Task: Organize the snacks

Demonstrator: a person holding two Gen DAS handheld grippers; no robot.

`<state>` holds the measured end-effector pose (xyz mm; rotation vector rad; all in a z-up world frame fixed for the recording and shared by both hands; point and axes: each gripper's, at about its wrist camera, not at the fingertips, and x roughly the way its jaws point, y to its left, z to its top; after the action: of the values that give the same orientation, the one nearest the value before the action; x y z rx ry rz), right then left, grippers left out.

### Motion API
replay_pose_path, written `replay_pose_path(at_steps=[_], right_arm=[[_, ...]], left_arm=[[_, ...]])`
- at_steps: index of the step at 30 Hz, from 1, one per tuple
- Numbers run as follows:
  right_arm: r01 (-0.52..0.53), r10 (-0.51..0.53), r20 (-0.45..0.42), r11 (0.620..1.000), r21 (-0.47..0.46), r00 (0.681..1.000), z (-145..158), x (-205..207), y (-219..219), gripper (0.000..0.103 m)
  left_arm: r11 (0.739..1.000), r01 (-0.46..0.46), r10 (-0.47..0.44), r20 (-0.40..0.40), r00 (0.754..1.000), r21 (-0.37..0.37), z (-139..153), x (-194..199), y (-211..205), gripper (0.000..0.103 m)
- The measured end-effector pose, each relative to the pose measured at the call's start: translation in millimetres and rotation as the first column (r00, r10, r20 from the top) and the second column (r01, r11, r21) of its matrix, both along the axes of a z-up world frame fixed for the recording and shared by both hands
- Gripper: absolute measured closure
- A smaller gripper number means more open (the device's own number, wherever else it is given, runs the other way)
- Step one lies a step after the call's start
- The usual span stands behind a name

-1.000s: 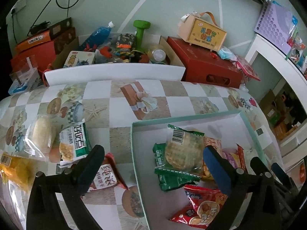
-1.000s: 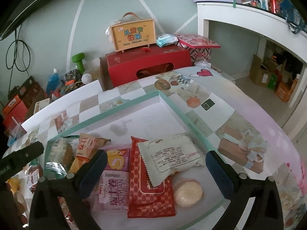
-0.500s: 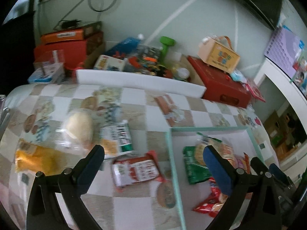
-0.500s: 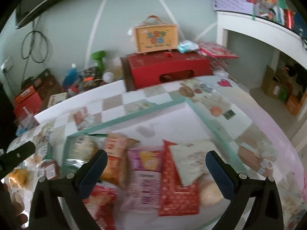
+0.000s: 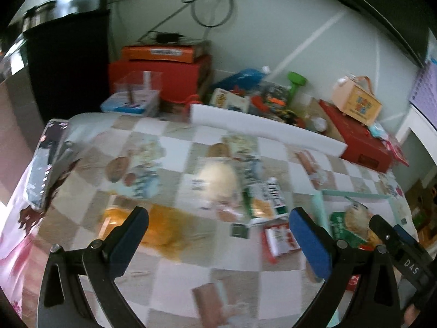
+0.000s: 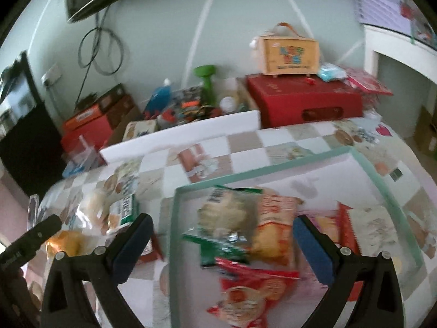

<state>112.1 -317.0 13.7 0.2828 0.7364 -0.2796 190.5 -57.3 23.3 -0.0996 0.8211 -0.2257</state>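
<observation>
My left gripper [image 5: 218, 242] has its fingers spread wide with nothing between them, above the checkered tablecloth [image 5: 275, 270]. Just past the left finger lies a yellow snack bag [image 5: 161, 229]. Farther ahead, between the two fingers, I see a pale round bun in clear wrap [image 5: 217, 183], and touching it on the side of the right finger, a green-and-white packet [image 5: 269, 199]. A red-and-white packet [image 5: 278, 239] lies just inside the right finger.

My right gripper [image 6: 222, 243] is also wide open and empty. Between its fingers is the near corner of the teal-rimmed tray [image 6: 379, 188]. Nearest in the tray is a red cracker bag [image 6: 251, 292]; beyond it a green packet [image 6: 218, 248] carries a clear-wrapped rice cake [image 6: 226, 210], with an orange packet [image 6: 275, 227] against it. Past the right finger there is a red wrapper [image 6: 345, 232] and what may be a white packet, though blur makes that uncertain. The tray's far half is bare.

Beyond the table a red box [image 6: 306, 101] holds a small wooden case [image 6: 289, 53].
</observation>
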Motion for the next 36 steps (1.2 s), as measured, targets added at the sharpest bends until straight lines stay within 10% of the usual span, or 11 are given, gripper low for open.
replay_pose_path(at_steps=[18,36], right_arm=[[-0.243,0.243,-0.028,0.97,0.018,0.97,-17,34,91,0.0],[-0.301,0.301,-0.135,0.953,0.018,0.944,-55,53,110,0.0]], left_arm=[[0.989,-0.139,0.133,-0.103,0.986,-0.054,-31,19,87,0.001],[0.998,-0.055,0.05,-0.175,0.983,-0.024,-67,45,70,0.001]])
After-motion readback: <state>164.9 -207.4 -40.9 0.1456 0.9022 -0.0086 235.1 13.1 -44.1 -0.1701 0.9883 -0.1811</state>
